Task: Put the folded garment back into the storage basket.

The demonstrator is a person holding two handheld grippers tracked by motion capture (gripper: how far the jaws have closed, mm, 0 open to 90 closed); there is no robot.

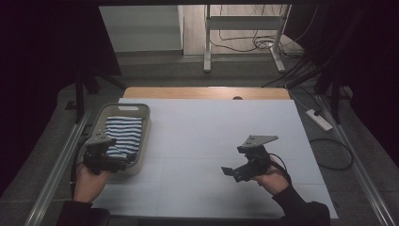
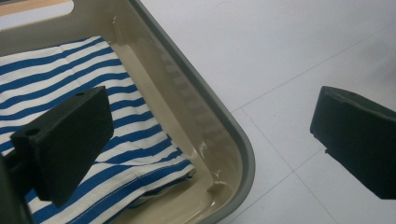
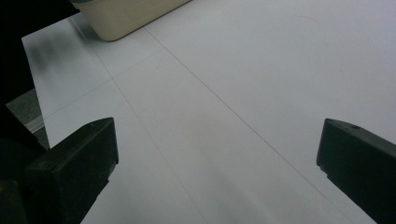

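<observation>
While the left gripper hangs over the near corner of the beige basket, jaws spread wide and gripping nothing, the folded blue-and-white striped cloth lies flat inside that basket at the left side of the white table. In the left gripper view one jaw sits above the cloth and the other is out past the basket rim, over the table. Right gripper is well apart at the near right of the table, jaws also spread, empty, above bare tabletop.
</observation>
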